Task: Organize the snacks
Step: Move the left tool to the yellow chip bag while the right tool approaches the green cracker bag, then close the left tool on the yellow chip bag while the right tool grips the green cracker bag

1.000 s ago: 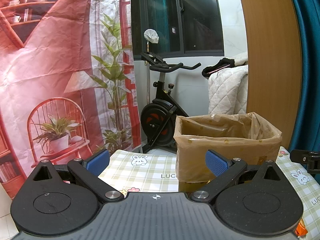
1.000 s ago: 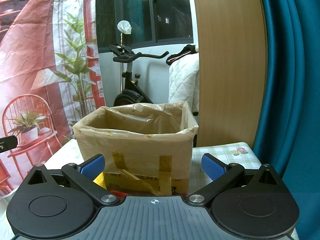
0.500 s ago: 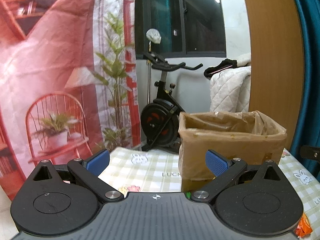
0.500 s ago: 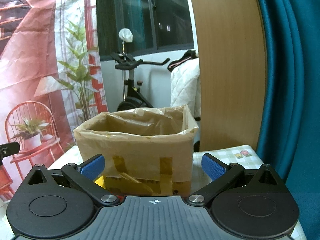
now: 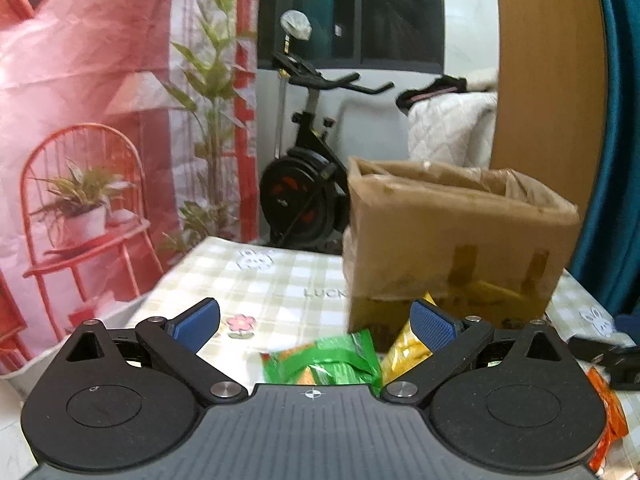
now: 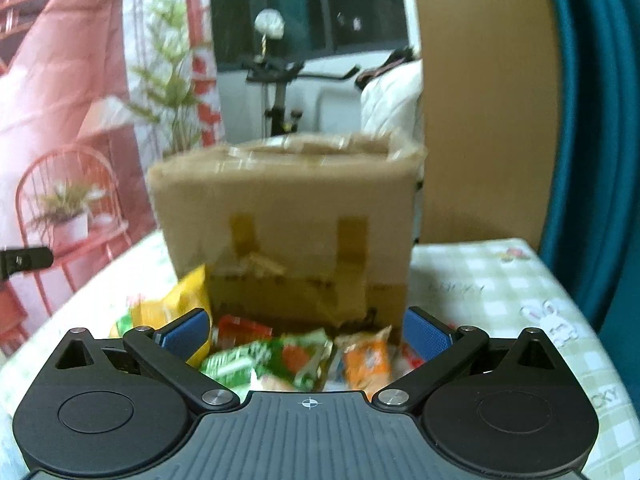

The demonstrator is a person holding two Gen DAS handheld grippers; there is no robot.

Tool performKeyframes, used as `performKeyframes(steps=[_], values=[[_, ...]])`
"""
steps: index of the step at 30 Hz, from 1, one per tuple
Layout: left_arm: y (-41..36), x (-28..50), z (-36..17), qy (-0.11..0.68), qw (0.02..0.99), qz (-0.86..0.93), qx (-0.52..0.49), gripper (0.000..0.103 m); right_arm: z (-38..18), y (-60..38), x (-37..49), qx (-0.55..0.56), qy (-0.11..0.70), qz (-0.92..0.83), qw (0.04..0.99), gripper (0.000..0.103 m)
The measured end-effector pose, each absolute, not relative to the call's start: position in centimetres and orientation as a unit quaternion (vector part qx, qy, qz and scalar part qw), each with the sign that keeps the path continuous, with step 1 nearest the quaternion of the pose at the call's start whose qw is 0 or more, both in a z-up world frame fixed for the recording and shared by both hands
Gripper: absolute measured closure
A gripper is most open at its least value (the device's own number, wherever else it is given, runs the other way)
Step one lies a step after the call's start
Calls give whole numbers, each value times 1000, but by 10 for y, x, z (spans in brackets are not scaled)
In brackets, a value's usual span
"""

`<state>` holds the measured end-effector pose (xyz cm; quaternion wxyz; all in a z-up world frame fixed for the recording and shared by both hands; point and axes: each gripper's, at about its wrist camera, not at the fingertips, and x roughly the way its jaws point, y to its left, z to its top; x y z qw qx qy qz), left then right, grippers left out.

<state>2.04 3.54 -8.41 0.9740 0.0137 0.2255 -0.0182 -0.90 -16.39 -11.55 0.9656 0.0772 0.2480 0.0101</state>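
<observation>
Behind your table hangs a red printed backdrop [image 5: 92, 92] filling the left of both views, with an exercise bike [image 5: 308, 184] by the dark window at upper centre and a teal curtain [image 6: 592, 120] down the right edge. Your checked tablecloth [image 5: 264, 280] carries a cardboard box [image 5: 452, 240], open-topped and lined with brownish plastic, sitting right of centre in the left wrist view and dead centre in the right wrist view.

Your left gripper [image 5: 316, 324] is spread wide with nothing between its blue pads. Just ahead of it, at lower centre, lies a green snack packet [image 5: 324, 360], with a yellow packet [image 5: 404, 348] touching the box's front. An orange packet [image 5: 608, 408] shows at the lower right edge.

Your right gripper [image 6: 308, 332] is also wide apart and holds nothing. Between its fingers, low in the frame, the snacks lie heaped in front of the box: a green packet [image 6: 260, 360], an orange one [image 6: 368, 356], a red one [image 6: 240, 328] and a yellow bag [image 6: 176, 304] leaning at the box's left corner. Motion blur softens this view.
</observation>
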Motion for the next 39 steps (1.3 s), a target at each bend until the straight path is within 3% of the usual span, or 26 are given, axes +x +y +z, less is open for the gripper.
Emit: performKeyframes(steps=[16, 39], values=[[33, 41, -108, 259, 963, -73, -10, 2, -180, -88, 39, 10, 346, 73, 935, 1], [15, 52, -133, 302, 945, -121, -14, 2, -196, -106, 35, 31, 365, 70, 928, 1]])
